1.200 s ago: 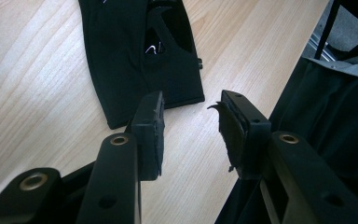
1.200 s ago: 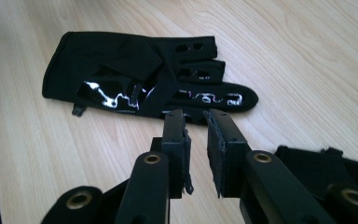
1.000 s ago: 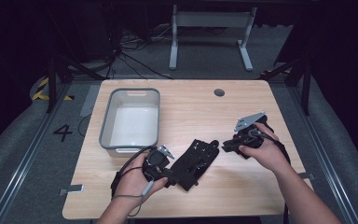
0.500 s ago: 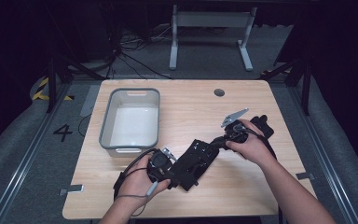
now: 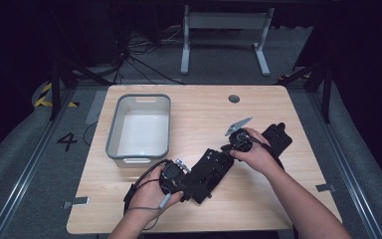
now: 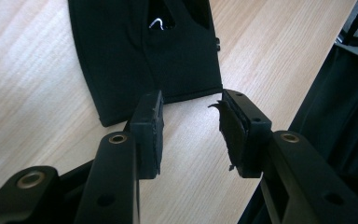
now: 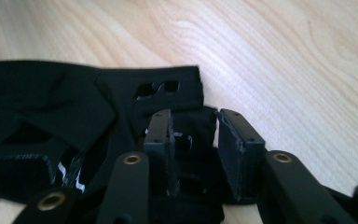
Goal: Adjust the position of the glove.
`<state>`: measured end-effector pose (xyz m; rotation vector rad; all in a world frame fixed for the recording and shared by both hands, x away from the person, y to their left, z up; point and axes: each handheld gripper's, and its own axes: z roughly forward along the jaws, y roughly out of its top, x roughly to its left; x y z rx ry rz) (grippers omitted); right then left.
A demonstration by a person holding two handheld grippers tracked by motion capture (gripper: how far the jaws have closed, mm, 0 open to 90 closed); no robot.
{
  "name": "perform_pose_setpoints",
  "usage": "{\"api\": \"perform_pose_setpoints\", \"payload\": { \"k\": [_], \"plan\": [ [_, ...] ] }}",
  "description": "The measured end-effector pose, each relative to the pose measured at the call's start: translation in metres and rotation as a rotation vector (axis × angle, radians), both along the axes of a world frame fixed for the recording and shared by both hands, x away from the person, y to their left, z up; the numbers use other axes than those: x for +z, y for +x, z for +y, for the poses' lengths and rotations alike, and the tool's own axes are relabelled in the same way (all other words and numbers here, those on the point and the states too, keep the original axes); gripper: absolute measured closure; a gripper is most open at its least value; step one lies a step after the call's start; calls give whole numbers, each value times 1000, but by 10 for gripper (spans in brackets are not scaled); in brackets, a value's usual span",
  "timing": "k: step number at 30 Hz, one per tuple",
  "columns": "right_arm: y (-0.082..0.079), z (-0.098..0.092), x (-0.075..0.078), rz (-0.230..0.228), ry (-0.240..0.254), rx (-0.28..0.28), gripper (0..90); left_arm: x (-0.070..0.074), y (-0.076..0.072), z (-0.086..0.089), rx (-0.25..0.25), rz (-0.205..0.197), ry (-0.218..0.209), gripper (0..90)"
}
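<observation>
Both tongs sitting released at the black garment [image 5: 210, 173]: left tongs [image 6: 191, 126] at its 7 o'clock hem, right tongs [image 7: 195, 140] at 1 o'clock, likely for a two-ended lift.

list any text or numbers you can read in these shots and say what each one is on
"4": a large dark numeral on the grey floor mat left of the table, beside the grey bin.
The black fabric item has small white marks showing through its cut-outs in both gripper views; they can't be read as text.
Nothing else carries readable text.
</observation>
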<state>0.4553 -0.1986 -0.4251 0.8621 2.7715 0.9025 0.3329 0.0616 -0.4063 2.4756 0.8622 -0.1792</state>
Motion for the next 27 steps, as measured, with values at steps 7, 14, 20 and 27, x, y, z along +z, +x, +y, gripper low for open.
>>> {"api": "perform_pose_setpoints", "payload": {
  "k": [7, 14, 20, 27],
  "plan": [
    [6, 4, -9, 16, -29, -11, 649, -2, 1, -2, 5, 0, 1, 598],
    [7, 6, -13, 24, -53, 5, 659, -7, 2, -6, 23, -13, 9, 535],
    [7, 6, -14, 44, -41, 3, 684, -14, 6, -18, 32, -32, 7, 500],
    [8, 5, -14, 45, -39, 9, 685, -30, 11, -31, 32, -23, 52, 486]
  ]
}}
